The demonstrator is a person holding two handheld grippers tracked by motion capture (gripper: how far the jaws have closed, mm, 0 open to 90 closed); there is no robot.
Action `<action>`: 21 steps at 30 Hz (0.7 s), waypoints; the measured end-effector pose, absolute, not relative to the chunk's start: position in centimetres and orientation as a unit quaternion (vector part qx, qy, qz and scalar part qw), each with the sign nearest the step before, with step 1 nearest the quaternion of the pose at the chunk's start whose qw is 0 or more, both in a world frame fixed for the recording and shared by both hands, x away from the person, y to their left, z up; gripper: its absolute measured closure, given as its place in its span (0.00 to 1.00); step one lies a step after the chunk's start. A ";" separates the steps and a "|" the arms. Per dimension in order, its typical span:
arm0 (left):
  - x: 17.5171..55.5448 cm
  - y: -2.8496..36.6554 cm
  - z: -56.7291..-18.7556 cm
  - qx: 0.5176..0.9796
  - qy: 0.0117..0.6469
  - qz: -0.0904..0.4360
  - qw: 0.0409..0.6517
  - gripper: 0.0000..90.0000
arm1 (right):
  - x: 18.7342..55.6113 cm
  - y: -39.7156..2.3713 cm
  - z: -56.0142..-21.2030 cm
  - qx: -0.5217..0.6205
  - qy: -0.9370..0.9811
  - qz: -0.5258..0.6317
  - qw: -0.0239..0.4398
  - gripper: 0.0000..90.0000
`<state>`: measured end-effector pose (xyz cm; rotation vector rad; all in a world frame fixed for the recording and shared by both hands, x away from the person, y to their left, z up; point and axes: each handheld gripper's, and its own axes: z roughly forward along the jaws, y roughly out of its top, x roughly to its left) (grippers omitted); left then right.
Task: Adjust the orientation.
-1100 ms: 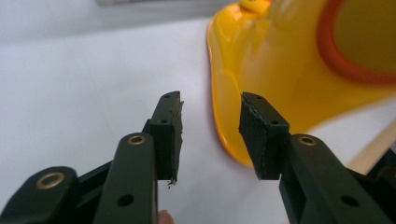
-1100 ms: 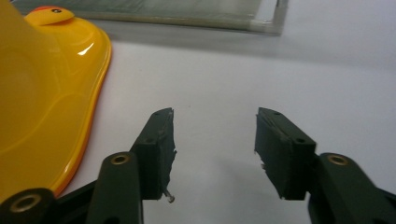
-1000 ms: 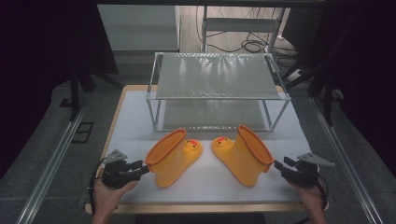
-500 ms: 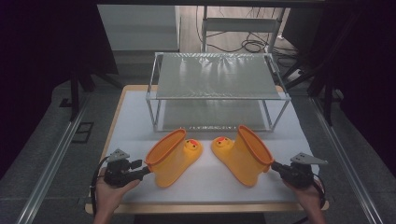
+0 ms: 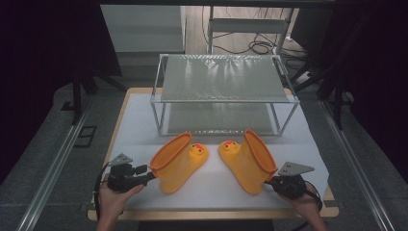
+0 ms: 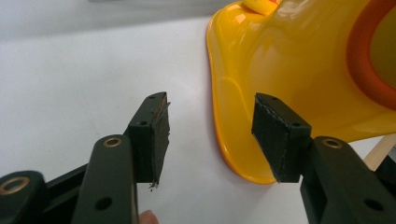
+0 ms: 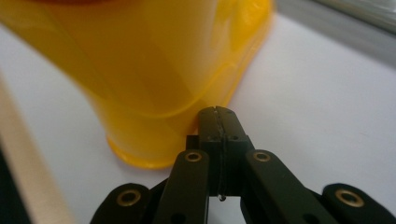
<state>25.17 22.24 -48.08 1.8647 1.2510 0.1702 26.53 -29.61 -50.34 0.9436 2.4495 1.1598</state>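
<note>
High view first: you are holding a gripper in each hand at the near edge of the white-covered table [image 5: 144, 125], and two glossy yellow rubber rain boots with orange-rimmed openings are lying on their sides between them, duck faces on the toes pointing toward each other. Your left gripper [image 5: 144, 176] is sitting just beside the orange cuff of the left boot [image 5: 177, 162], and your right gripper [image 5: 270, 182] is meeting the heel end of the right boot [image 5: 248, 160]. Beyond the boots a two-tier wire-mesh metal rack [image 5: 223, 79] is standing empty.

Left gripper view next: your jaws are standing well apart with nothing between them, having just been opening. The right-hand pad [image 6: 275, 135] is hanging close to the boot's sole edge [image 6: 243, 116], though contact is hard to judge.

Right gripper view last: your jaws are pressed together on nothing, having just been closing, and the joined tips are sitting at the flared sole rim of the yellow boot [image 7: 154, 70], perhaps touching it.

These boots are likely going to feel light and springy, with a slick moulded skin, so a squeeze on the rounded shaft is probably going to slip or buckle the wall. You are better off pinching one wall at the orange cuff, one pad inside and one outside, where the thickened rim gives some bite. Nothing here looks fragile, so a firm grip seems safe.
</note>
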 end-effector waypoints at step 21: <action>25.4 22.7 -48.2 0.747 0.503 0.059 0.431 0.52 | 25.9 -20.5 -50.4 0.234 0.878 0.404 0.105 0.99</action>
